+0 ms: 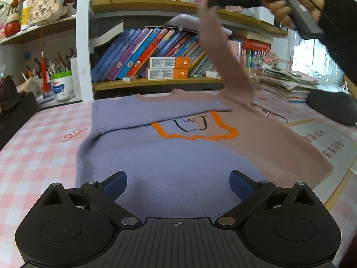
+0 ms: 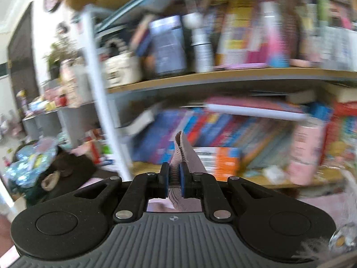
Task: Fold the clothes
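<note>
A two-tone sweater, lavender on the left and dusty pink on the right with an orange-outlined patch, lies flat on the table. Its lavender sleeve is folded across the chest. My left gripper is open and empty, low over the sweater's hem. My right gripper is high at the top of the left wrist view, shut on the cuff of the pink sleeve, which hangs stretched from the shoulder. In the right wrist view the gripper pinches the ribbed pink cuff; that view is motion-blurred.
The table has a pink checked cloth. A bookshelf with leaning books and orange boxes stands right behind the sweater. A cup of pens is at back left. A stack of papers and a dark object are at right.
</note>
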A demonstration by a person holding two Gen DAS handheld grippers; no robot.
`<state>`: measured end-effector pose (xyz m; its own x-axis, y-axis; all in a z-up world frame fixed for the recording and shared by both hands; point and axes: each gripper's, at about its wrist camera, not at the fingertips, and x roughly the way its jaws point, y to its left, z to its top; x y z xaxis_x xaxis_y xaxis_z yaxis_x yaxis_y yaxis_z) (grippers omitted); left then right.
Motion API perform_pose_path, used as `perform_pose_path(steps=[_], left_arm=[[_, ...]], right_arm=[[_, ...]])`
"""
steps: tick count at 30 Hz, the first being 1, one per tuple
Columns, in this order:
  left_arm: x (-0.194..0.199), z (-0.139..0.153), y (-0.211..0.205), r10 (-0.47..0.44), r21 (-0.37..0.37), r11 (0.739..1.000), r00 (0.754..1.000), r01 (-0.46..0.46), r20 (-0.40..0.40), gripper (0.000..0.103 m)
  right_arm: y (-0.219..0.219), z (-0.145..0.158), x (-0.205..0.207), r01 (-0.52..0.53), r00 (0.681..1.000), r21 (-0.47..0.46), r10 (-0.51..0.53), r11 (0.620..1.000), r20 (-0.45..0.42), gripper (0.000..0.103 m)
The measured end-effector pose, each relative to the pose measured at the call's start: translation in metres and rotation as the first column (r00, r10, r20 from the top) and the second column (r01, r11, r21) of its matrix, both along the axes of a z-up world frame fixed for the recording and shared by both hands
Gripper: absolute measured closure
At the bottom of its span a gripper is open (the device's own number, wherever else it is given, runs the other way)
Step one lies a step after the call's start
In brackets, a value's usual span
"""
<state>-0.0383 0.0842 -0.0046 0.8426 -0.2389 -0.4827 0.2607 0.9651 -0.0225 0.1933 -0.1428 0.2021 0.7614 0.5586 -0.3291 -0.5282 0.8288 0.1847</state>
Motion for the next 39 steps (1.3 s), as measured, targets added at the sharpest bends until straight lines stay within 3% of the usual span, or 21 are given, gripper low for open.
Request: perform_pose_path(steps=[4,7,16,22,29,33,35,39], left_arm=[[0.000,0.000,0.003,-0.004,-0.026,1.000,1.000,0.004,0.002,0.003],[0.000,0.000,0.005,-0.012,-0.036,0.999,1.000,0.012,0.000,0.003],[0.002,-0.001,0.007,-0.020,-0.057,0.998,1.000,0.019,-0.013,0.003],[0.002,-0.002,0.004,-0.010,-0.038,0.999,1.000,0.009,-0.021,0.003],[0.004,-0.002,0.000,0.008,-0.007,1.000,0.999,-0.008,-0.032,0.003],[0.013,-0.004,-0.001,0.039,0.015,0.999,0.995,-0.038,-0.087,0.003],[0.017,-0.005,-0.005,0.065,0.047,0.997,0.992,-0.060,-0.111,0.003],[0.007,-0.002,-0.007,0.078,0.044,0.996,0.992,-0.075,-0.094,0.003]], right_arm=[[0.049,-0.011,0.003,-0.059,0.998,-0.050,0.058,0.997,-0.016,0.094],[0.072,-0.026,0.007,-0.083,0.995,-0.058,0.079,0.995,-0.064,0.101],[0.088,-0.063,0.007,-0.113,0.982,-0.061,0.102,0.992,-0.158,0.101],[0.072,-0.083,-0.006,-0.121,0.974,-0.061,0.106,0.991,-0.202,0.101],[0.028,-0.129,-0.053,-0.118,0.949,-0.064,0.093,0.991,-0.302,0.100],[0.002,-0.153,-0.083,-0.113,0.927,-0.060,0.083,0.992,-0.366,0.099],[-0.010,-0.160,-0.101,-0.106,0.926,-0.071,0.072,0.992,-0.371,0.099],[-0.032,-0.166,-0.130,-0.085,0.928,-0.061,0.057,0.994,-0.369,0.099]])
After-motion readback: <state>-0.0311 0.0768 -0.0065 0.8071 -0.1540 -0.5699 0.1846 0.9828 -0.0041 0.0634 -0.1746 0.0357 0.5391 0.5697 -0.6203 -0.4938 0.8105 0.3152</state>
